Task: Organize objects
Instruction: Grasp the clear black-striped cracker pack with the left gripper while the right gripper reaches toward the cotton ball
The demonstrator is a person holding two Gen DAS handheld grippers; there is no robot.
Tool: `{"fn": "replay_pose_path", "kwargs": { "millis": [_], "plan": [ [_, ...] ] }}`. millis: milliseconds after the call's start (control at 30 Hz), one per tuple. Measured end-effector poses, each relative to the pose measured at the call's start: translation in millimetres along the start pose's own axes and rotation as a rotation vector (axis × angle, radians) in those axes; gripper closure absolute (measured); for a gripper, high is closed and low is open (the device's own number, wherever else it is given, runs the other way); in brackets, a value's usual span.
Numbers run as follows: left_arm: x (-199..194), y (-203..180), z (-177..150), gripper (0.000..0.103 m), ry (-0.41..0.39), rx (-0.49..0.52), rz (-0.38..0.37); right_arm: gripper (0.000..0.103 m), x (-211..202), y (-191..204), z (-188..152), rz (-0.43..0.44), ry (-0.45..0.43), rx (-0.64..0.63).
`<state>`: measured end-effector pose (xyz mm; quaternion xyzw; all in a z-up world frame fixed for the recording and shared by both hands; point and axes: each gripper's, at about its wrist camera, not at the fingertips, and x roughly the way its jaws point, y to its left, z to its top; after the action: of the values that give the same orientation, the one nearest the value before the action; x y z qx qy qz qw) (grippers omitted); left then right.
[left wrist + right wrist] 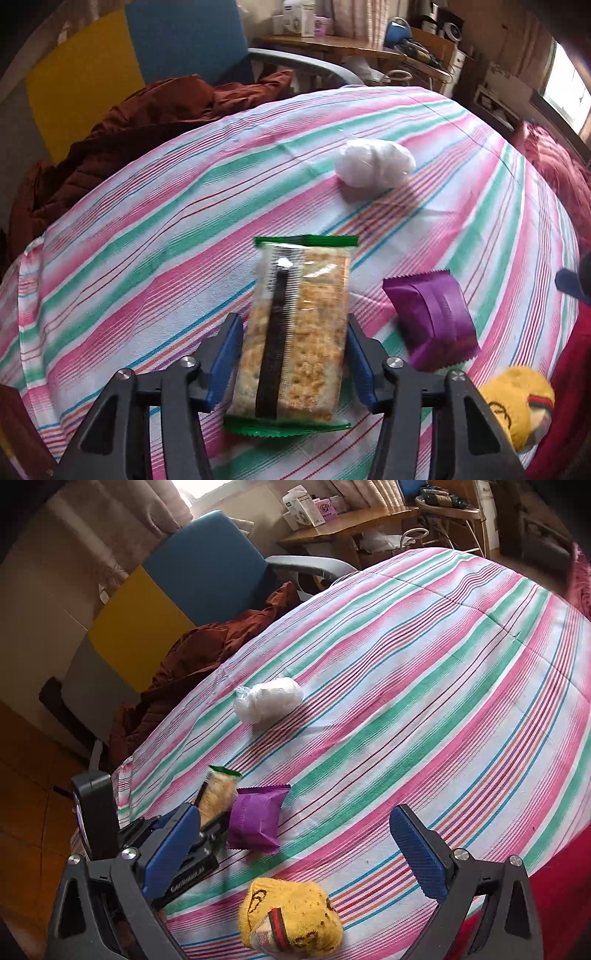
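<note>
Left gripper (295, 354) flanking cracker packet (295, 332), purple packet (430, 321) beside

Two snack packets (295, 332) (430, 325), one sock (291, 915), one bag (269, 703).

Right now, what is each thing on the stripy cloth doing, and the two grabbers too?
Left gripper: shut on the cracker packet.
Cracker packet: sealed, held between the blue pads.
Purple snack packet: sealed, lying on the cloth beside the cracker packet.
White plastic bundle: scrunched up, lying alone.
Yellow sock: rolled up, lying loose.
Right gripper: open, empty.
</note>
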<state>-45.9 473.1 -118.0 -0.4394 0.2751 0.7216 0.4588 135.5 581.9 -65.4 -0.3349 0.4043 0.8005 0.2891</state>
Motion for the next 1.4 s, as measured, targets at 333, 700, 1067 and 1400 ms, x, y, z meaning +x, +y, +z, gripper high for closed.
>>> {"fn": "replay_pose_path", "kwargs": {
  "millis": [333, 700, 1067, 1400],
  "plan": [
    [-7.0, 10.8, -13.3, 0.057, 0.008, -0.087, 0.019, 0.0, 6.8, 3.3, -2.1, -0.026, 0.032, -0.032],
    [-47.4, 10.4, -92.6, 0.057, -0.057, -0.203, 0.066, 0.0, 15.5, 11.7, -9.0, -0.011, 0.116, -0.059],
    [-51.5, 8.8, -108.1, 0.057, -0.12, -0.186, 0.054, 0.0, 60.4, 53.9, 53.2, -0.126, 0.134, -0.23],
    [-51.8, 11.6, -110.8, 0.057, -0.146, -0.205, 0.031, 0.0, 146.4, 67.7, 108.0, -0.256, 0.191, -0.276]
  ]
}}
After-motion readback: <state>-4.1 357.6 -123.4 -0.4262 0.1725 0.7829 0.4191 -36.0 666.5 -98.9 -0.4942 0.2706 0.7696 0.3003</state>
